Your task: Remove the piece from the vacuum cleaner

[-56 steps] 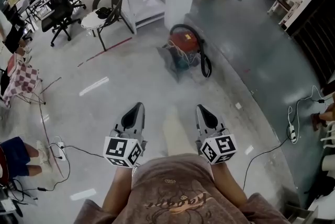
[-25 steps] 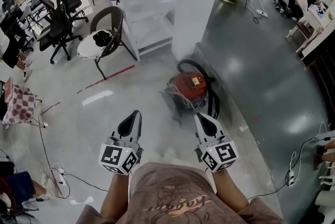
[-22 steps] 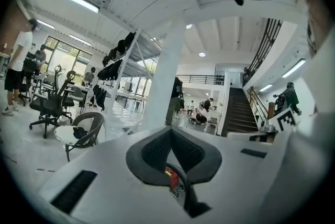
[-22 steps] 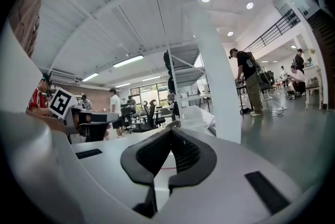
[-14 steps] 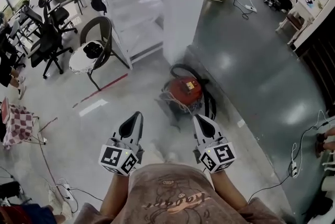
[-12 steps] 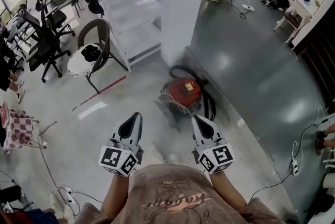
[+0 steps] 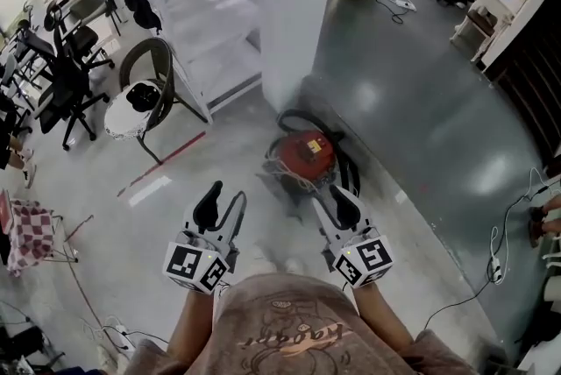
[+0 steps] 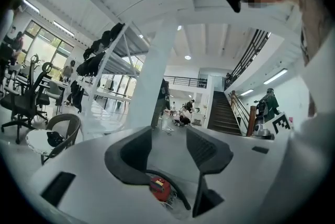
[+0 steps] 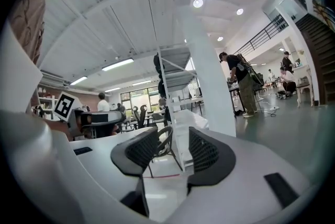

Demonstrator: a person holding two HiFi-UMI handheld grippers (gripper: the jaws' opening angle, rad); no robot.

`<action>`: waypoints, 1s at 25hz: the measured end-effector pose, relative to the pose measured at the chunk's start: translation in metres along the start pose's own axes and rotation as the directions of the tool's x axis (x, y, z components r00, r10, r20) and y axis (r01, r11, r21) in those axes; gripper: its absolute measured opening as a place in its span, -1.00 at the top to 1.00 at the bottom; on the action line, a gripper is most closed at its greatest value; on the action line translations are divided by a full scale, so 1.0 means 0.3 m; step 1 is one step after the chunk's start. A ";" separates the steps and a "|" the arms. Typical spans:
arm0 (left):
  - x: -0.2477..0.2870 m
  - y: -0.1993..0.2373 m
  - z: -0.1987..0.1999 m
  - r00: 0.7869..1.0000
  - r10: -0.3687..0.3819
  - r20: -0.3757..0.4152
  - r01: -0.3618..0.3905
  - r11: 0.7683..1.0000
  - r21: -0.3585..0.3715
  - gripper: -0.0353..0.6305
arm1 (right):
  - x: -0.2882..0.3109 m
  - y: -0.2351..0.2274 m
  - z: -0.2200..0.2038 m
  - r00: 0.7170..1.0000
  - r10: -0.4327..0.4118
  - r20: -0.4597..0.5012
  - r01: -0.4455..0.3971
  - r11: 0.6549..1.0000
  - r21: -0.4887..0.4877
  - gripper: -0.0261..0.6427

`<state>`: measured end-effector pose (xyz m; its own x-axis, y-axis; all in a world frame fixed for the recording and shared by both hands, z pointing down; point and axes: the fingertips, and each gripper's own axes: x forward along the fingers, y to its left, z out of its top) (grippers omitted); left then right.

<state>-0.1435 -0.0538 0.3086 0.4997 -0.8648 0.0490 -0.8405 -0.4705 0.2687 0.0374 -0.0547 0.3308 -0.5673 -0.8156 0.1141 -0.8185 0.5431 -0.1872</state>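
Left tongs (image 7: 224, 196) and right tongs (image 7: 337, 200) have just been opening, jaws now part-way apart and empty, held on the near side of the red vacuum cleaner (image 7: 302, 156), which stands on the floor (image 7: 166, 215) at the foot of the white pillar (image 7: 289, 5).

No legible text: the cursive print on the person's brown shirt (image 7: 294, 334) is upside down and unreadable.
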 end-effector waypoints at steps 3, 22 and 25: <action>0.018 0.017 -0.004 1.000 -0.014 -0.015 0.014 1.000 0.008 0.14 | 0.020 -0.016 -0.010 1.000 -0.016 -0.022 0.016 1.000 0.004 0.20; 0.381 0.259 -0.595 0.903 -0.257 -0.344 0.275 0.962 0.001 0.06 | 0.276 -0.214 -0.645 0.920 -0.007 -0.392 0.000 1.000 -0.017 0.15; 0.451 0.322 -0.794 0.873 -0.278 -0.400 0.301 0.954 -0.007 0.06 | 0.339 -0.275 -0.839 0.896 0.000 -0.445 -0.014 1.000 -0.028 0.15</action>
<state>-0.1071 -0.1746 0.5703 0.7540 -0.5539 0.3532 -0.6498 -0.7077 0.2774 0.0242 -0.1322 0.6035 -0.5482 -0.6419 0.5361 -0.8130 0.5594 -0.1616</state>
